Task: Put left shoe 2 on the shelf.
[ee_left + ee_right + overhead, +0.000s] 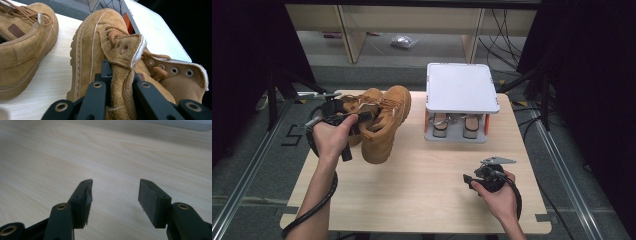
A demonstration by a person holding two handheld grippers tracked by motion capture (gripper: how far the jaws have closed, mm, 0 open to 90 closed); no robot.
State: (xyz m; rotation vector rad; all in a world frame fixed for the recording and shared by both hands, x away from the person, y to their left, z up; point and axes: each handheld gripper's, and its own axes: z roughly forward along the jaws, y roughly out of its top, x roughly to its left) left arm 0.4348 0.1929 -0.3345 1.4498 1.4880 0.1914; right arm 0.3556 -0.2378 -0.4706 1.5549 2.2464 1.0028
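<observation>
Two tan suede boots stand at the back left of the wooden table (427, 185). My left gripper (361, 116) reaches in from the left and is shut on the tongue of the boot (387, 122) nearer the rack. In the left gripper view the black jaws (122, 86) pinch that suede tongue (125, 50) with a lace end, and the second boot (22, 45) lies to the left. My right gripper (469, 177) rests low over the table's front right, open, with only bare wood between its pads (115, 195).
A white-topped low rack (462, 87) stands at the back right of the table, with a pair of light shoes (455, 125) on its lower level. Its white top (155, 32) lies just beyond the held boot. Metal rails run along the floor on both sides.
</observation>
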